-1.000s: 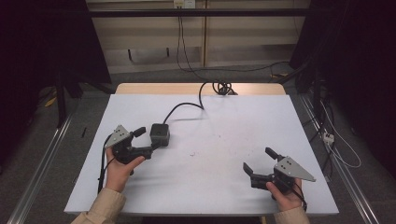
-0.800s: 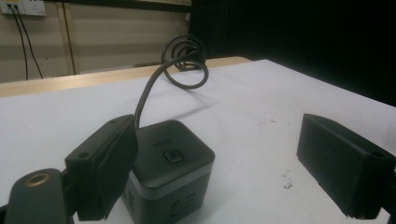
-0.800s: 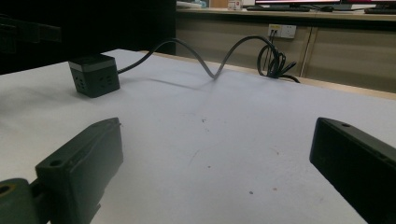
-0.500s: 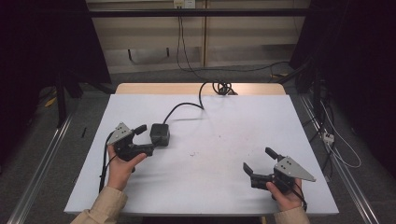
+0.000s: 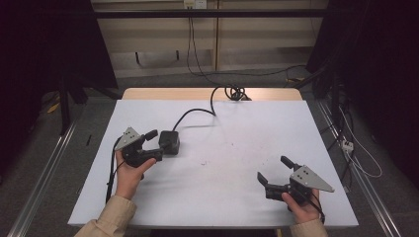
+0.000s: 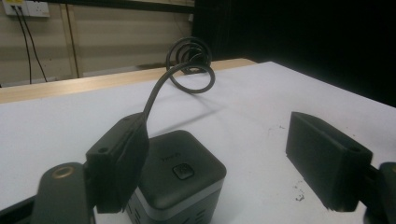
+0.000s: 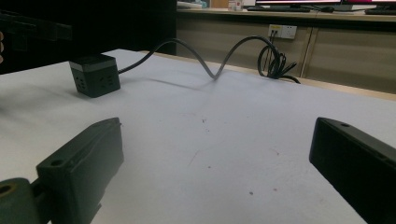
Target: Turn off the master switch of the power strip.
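Note:
A black cube-shaped power socket (image 5: 169,141) with a grey band and a top button sits on the white table (image 5: 237,148), left of centre. Its thick black cable (image 5: 197,112) runs to a coil (image 5: 236,92) at the far edge. My left gripper (image 5: 154,144) is open right at the cube's near-left side. In the left gripper view the cube (image 6: 180,186) sits just beyond the left jaw, partly between the jaws of the gripper (image 6: 224,158). My right gripper (image 5: 272,168) is open at the table's front right with nothing in it. Its own view has the gripper (image 7: 215,163) low over the table and the cube (image 7: 95,74) far off.
The cable (image 7: 210,70) arches above the table before the coil. A wooden strip (image 5: 207,94) borders the table's far edge. Wall sockets and loose cables (image 5: 192,29) hang behind. Metal rails (image 5: 44,168) flank the table on the floor.
My left gripper has edged slightly forward toward the cube. The right gripper and the cube have stayed put.

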`<action>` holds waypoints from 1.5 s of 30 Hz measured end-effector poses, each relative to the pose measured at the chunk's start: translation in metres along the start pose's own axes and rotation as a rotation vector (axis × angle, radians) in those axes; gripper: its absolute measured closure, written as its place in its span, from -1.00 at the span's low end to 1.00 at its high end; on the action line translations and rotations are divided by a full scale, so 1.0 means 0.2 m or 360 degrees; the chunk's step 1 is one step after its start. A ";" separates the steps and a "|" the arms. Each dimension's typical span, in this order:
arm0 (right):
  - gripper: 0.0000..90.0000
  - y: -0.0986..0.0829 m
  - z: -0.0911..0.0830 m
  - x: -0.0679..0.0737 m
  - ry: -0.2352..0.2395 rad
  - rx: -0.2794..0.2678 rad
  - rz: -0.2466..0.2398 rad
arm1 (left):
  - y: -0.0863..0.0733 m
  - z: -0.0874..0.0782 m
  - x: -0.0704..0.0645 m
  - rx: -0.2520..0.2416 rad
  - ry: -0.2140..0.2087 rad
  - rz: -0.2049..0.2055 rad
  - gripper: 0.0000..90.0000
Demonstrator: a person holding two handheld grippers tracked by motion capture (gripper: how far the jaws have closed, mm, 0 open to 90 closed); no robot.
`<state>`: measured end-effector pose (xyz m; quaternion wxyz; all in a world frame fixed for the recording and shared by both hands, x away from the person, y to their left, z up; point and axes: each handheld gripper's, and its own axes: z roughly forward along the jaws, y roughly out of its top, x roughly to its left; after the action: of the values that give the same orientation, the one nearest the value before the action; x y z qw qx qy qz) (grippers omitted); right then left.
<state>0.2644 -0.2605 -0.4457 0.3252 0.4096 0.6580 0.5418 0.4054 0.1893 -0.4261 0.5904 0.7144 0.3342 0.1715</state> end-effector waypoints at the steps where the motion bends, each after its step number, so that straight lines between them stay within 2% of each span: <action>1: -0.95 0.00 0.00 0.00 -0.0001 0.0000 -0.0002 | 0.00 0.00 0.00 0.0006 -0.0003 0.0003 -0.47; 6: -0.94 0.00 0.00 0.00 0.0001 0.0002 -0.0001 | 0.01 0.01 -0.01 0.0024 -0.0005 0.0046 -0.38; 13: -0.94 0.00 0.00 0.00 0.0002 0.0001 0.0000 | 0.02 0.02 -0.01 0.0016 -0.0007 0.0065 -0.15; 17: -0.94 0.00 0.00 0.00 0.0003 0.0000 0.0001 | 0.03 0.03 0.00 0.0007 -0.0008 0.0060 0.09; 20: -0.94 0.00 0.00 0.00 0.0003 -0.0002 0.0001 | 0.03 0.02 0.02 0.0015 0.0011 0.0070 0.14; 22: -0.94 0.00 0.00 0.00 0.0002 0.0001 0.0001 | 0.04 0.03 0.02 0.0026 0.0011 0.0054 0.20; 32: -0.94 0.00 0.00 -0.01 0.0002 0.0001 -0.0002 | 0.05 0.05 0.02 0.0073 0.0073 0.0098 0.32; 36: -0.94 0.00 0.00 -0.01 0.0004 0.0004 -0.0009 | 0.06 0.06 0.02 0.0096 0.0037 0.0090 0.33; 45: -0.94 0.00 0.00 -0.01 0.0004 0.0006 -0.0013 | 0.06 0.06 0.04 0.0115 0.0048 0.0063 0.35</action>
<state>0.2650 -0.2623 -0.4462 0.3258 0.4070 0.6610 0.5396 0.4224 0.1842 -0.4191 0.5556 0.7390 0.3350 0.1816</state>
